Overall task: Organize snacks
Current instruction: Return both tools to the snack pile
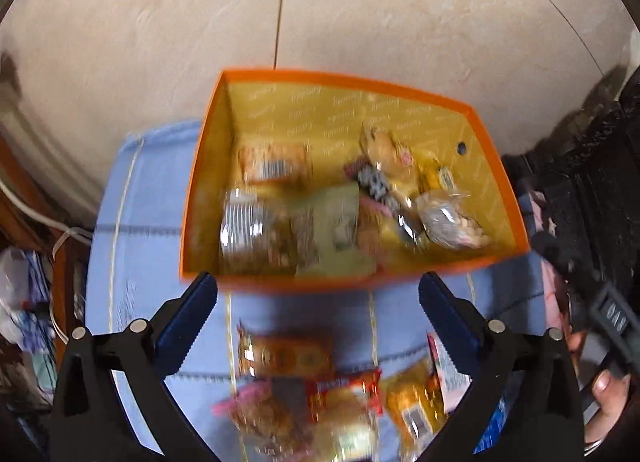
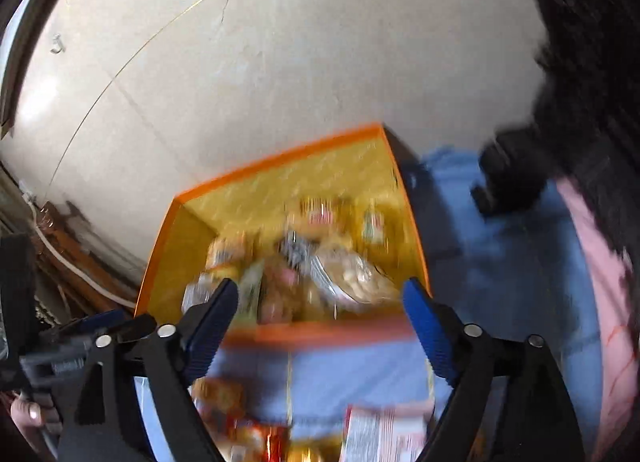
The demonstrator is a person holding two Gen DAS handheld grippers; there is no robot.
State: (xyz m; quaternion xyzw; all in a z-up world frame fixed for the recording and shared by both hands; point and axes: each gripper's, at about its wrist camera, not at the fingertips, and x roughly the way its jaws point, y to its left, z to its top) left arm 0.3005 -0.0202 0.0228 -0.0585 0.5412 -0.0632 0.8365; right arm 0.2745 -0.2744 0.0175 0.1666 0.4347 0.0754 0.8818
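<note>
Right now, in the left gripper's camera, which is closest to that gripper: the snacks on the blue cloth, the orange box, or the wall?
1. Loose snacks: lying on the blue cloth, right between the left gripper and its open fingers.
2. Orange box: just beyond the fingertips, with snacks inside.
3. Wall: behind the box, farthest.

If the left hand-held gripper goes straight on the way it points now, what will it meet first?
Probably the orange box: its near wall lies just ahead of the open left hand-held gripper, with snack packets inside behind it. Depth is unclear, so it might pass over the wall.
</note>
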